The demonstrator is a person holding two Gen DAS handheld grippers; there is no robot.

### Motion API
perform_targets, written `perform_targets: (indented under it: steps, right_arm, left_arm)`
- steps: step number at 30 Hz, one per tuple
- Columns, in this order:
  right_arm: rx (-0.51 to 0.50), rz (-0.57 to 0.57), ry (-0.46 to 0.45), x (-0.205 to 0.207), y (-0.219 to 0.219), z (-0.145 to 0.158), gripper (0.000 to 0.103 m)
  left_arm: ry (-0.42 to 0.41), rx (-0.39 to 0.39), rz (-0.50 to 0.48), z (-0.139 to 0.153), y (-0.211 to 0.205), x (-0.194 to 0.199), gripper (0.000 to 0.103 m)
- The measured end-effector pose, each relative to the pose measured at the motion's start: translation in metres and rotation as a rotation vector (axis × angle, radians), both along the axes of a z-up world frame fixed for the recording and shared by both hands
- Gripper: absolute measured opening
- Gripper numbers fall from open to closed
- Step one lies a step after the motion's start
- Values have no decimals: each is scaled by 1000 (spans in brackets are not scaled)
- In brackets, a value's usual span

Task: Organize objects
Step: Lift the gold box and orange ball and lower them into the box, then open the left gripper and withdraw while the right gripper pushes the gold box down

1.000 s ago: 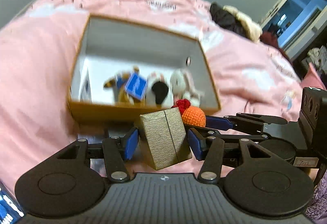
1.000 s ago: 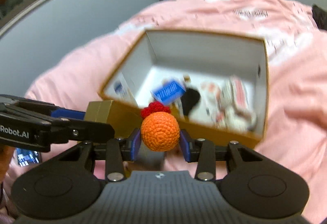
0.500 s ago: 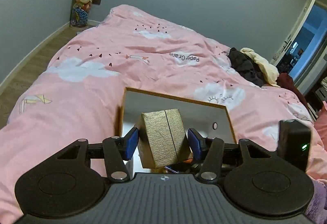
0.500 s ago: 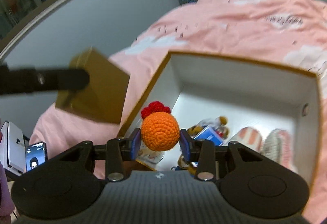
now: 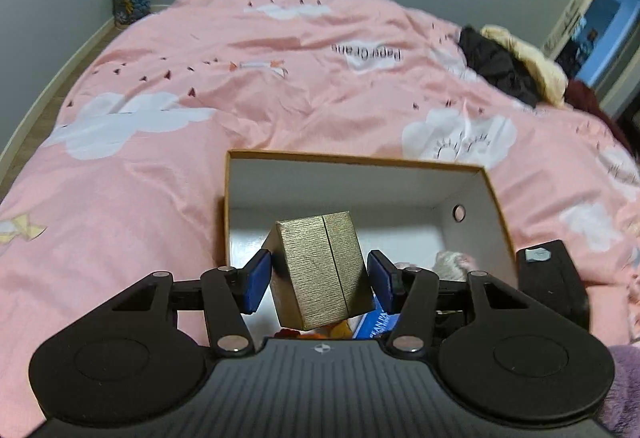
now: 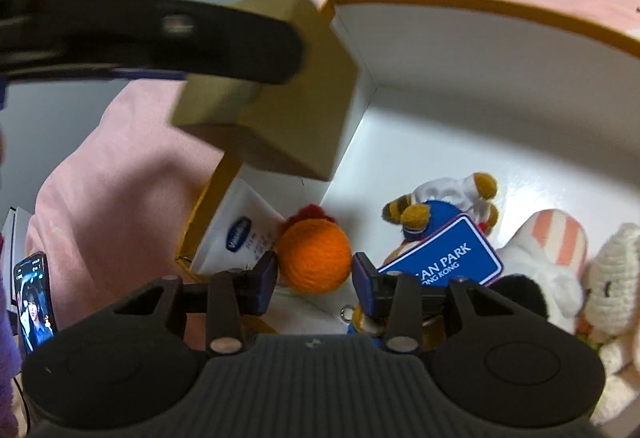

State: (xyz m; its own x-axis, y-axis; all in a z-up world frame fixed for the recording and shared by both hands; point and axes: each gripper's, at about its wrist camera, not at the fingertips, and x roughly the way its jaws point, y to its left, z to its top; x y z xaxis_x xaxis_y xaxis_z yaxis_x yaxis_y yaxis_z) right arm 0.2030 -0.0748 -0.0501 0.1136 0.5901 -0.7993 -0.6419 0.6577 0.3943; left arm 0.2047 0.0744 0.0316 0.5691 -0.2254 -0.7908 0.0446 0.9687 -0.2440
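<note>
A pink bedspread (image 5: pixel 200 110) with white clouds covers the bed and carries everything else; on it sits the open storage box (image 5: pixel 356 158), white inside with a mustard rim, its mouth upward so that things can be dropped straight in; the box already holds several soft toys, a blue tag (image 6: pixel 444 258) lettered for a park in Hong Kong, and a white tube (image 6: pixel 240 234) leaning in the near left corner, so free floor is mostly toward the far wall; the left gripper (image 5: pixel 318 278) holds the gold gift box (image 5: pixel 324 270) between its blue pads, tilted on a corner, hanging above the storage box's near left part, apparently carried there to be lowered inside; seen from the right wrist the same gift box overlaps the rim at that corner, so it looks not yet fully within the walls; the right gripper (image 6: pixel 314 276), set fairly narrow, clasps the orange crochet ball (image 6: pixel 314 258) with its red tuft, already low inside the box, just beside the tube and near the toys, probably aiming for the small gap there.
</note>
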Motion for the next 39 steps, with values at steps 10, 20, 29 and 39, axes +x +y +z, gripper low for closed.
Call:
perform_targets:
  steps: [10, 20, 29, 39]
  right_arm:
    - [47, -4, 34, 1, -16, 2, 47]
    - [2, -91, -150, -4, -46, 27, 60]
    - [13, -101, -124, -1, -57, 29, 60]
    - [9, -99, -156, 0, -48, 31, 60]
  left_arm:
    - [131, 144, -102, -42, -24, 25, 61]
    - [255, 253, -131, -70, -34, 36, 61]
    - [286, 384, -181, -77, -50, 38, 61]
    - [252, 322, -154, -63, -39, 34, 61]
